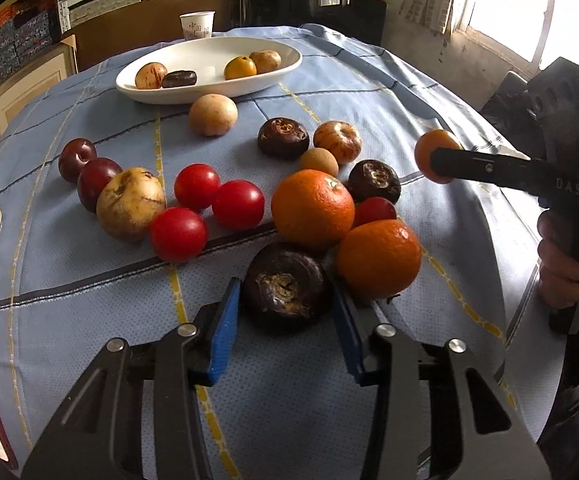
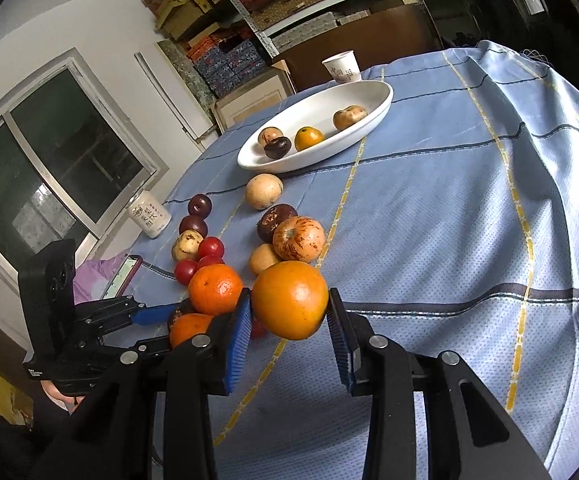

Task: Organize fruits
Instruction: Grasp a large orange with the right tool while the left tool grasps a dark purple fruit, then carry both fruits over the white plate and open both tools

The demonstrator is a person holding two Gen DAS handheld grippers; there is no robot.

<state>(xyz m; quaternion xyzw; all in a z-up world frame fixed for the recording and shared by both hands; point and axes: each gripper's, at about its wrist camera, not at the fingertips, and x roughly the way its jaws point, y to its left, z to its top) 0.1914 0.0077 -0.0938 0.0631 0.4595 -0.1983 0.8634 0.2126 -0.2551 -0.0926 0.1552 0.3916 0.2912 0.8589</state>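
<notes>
Red tomatoes four, left hand-held gripper pinching dark fruit, right pinching orange.

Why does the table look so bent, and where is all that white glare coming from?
Left wrist view: the fisheye lens bulges the blue checked tablecloth into a dome, and the bright window at upper right is washed out to white. Right wrist view: same curving, shelves bent, corners black; the dark window gives no glare.

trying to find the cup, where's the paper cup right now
The paper cup stands at the table's far edge, just behind the white dish; the right wrist view shows it there too.
</notes>
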